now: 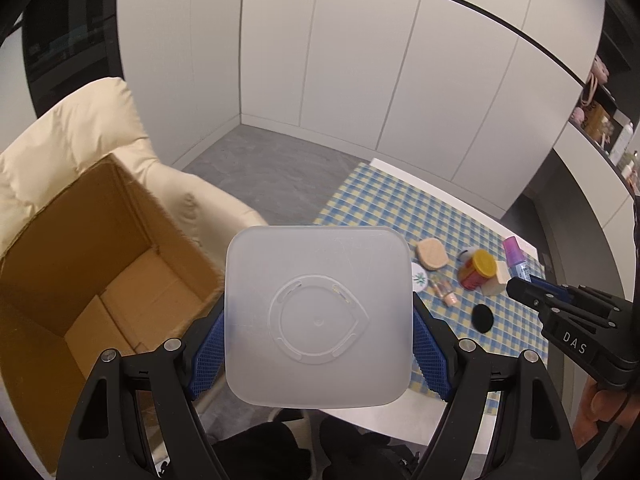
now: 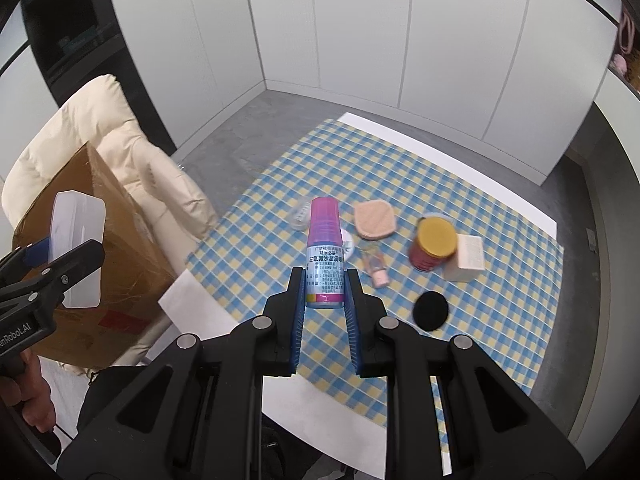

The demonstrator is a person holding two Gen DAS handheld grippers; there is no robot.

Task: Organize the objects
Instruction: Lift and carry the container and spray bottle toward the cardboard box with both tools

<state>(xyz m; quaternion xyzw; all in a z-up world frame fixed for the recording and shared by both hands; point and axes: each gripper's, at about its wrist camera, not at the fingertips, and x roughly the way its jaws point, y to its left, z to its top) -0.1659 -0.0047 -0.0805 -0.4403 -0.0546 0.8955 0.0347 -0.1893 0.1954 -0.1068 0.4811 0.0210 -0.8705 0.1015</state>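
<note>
**Currently: both grippers loaded, above table edge and box**

Left gripper (image 1: 318, 344) pinches a frosted square plastic container (image 1: 318, 316) by two opposite sides, blue pads (image 1: 430, 354) flat against it. Container's flat face, with a moulded ring on it, points at the camera and blocks the centre of the left wrist view. In the right wrist view the same container (image 2: 78, 248) hangs in front of the open cardboard box (image 2: 100, 264), held off the table.

Right gripper (image 2: 324, 300) clamps a small bottle (image 2: 325, 264) with a pink cap and a printed blue-white label; fingers grip the lower labelled part, cap points away from the camera. Bottle is in the air above the checked tablecloth (image 2: 460, 320).

Cardboard box (image 1: 100, 280) sits on the cream armchair (image 1: 80, 128), flaps up; the part of its floor that shows is bare.

Left on the cloth, clustered:
- beige sponge puff (image 2: 374, 220)
- yellow-lidded red jar (image 2: 434, 244), touching a cream block (image 2: 466, 262) on its right
- small pink vial (image 2: 378, 270) lying flat
- black round pad (image 2: 430, 310), apart from the rest, nearest the gripper
- round white lid (image 1: 419, 278) with green print, partly hidden behind the bottle in the right wrist view
- clear item (image 2: 300, 216) behind the bottle cap, too blurred to identify

White table (image 2: 208, 312) edge shows bare beside the cloth.
</note>
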